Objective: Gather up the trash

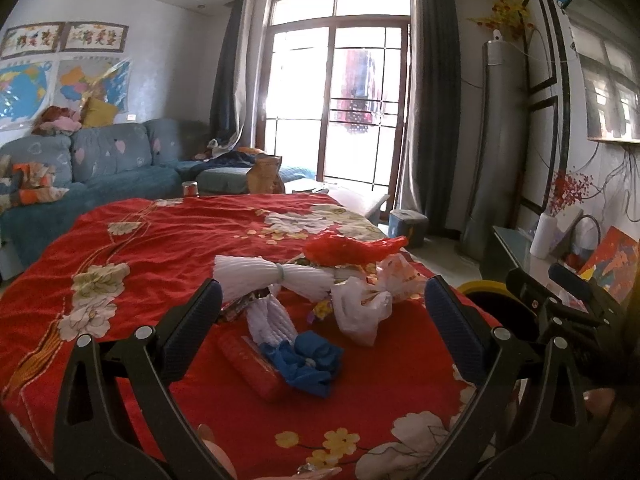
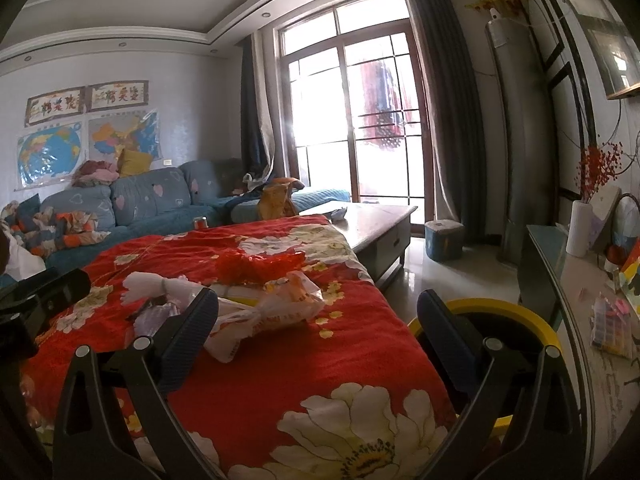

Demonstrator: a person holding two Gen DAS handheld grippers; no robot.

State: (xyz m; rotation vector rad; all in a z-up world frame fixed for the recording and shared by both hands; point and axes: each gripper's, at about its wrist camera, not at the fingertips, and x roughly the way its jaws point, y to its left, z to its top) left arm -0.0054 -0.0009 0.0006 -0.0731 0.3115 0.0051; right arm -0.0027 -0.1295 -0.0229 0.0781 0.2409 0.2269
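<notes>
Red floral cloth [image 1: 160, 240] carries scattered trash beside a yellow-rimmed bin [image 2: 500, 308]. Left gripper [image 1: 320, 304] and right gripper [image 2: 316, 312] both hover spread and empty; collecting looks unstarted, so next comes pinching the blue wad [image 1: 308, 364].

red floral cloth [image 1: 168, 248] | on it: foam net [image 1: 256, 276], white bag [image 1: 360, 308], blue wad [image 1: 308, 364], poss. glove

On the table [image 1: 160, 240] the trash lies in a heap: glove [image 1: 308, 360] nearest, bag [image 1: 360, 308] right of it, foam net [image 1: 272, 276] behind. Bin [image 2: 500, 312] stands right of the table, sofa [image 1: 108, 160] behind.
</notes>
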